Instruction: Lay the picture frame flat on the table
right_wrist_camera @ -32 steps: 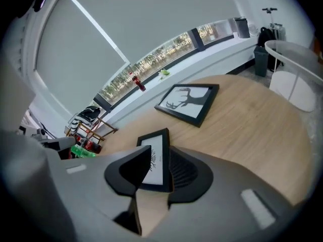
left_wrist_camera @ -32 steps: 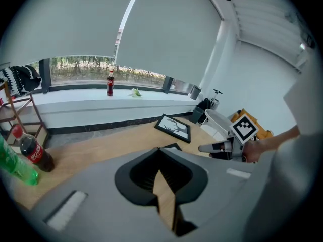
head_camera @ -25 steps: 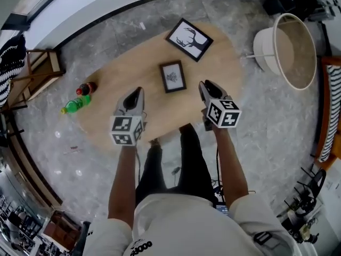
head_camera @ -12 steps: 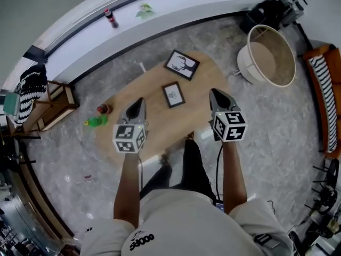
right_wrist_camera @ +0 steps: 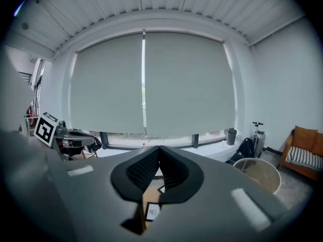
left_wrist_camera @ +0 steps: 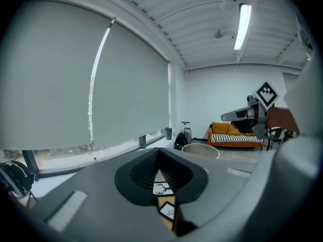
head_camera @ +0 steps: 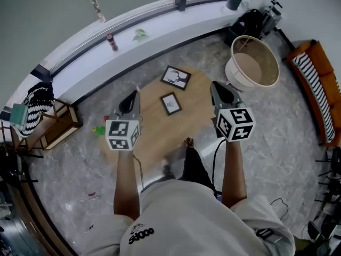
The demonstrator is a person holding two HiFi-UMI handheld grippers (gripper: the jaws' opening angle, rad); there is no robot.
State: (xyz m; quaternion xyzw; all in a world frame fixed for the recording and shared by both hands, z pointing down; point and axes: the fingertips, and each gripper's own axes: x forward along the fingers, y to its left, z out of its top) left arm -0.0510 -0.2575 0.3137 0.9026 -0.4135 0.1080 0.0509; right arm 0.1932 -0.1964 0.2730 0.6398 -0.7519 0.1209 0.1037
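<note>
Grey marbled floor, long window wall with the blinds down. An oval light-wood counter (head_camera: 154, 135) stands mid-room below the person. Round white tub with beige inside (head_camera: 253, 63) sits on the floor to the right. Green plastic bottle (head_camera: 97, 129) lies on the floor just off the counter's left edge.

Two frames on the counter. Small black picture frame (head_camera: 170, 103) with a pale print lies near the middle. Larger black picture frame (head_camera: 176, 77) with an antler drawing lies beyond it, near the far edge, apart from the small one. Both read as flat, faces up. Neither looks propped or leaning, as far as the head view shows.

Left gripper (head_camera: 134, 96) is held above the counter's left side, jaws closed together, nothing between them. Right gripper (head_camera: 220, 92) is over the right side, jaws likewise closed on nothing. Both are well clear of the frames and touch neither.

Judgement: the laying-down looks done, with no upright frame in sight. Which of the two was the task's frame I cannot tell. By these views, nothing seems left to do.
</note>
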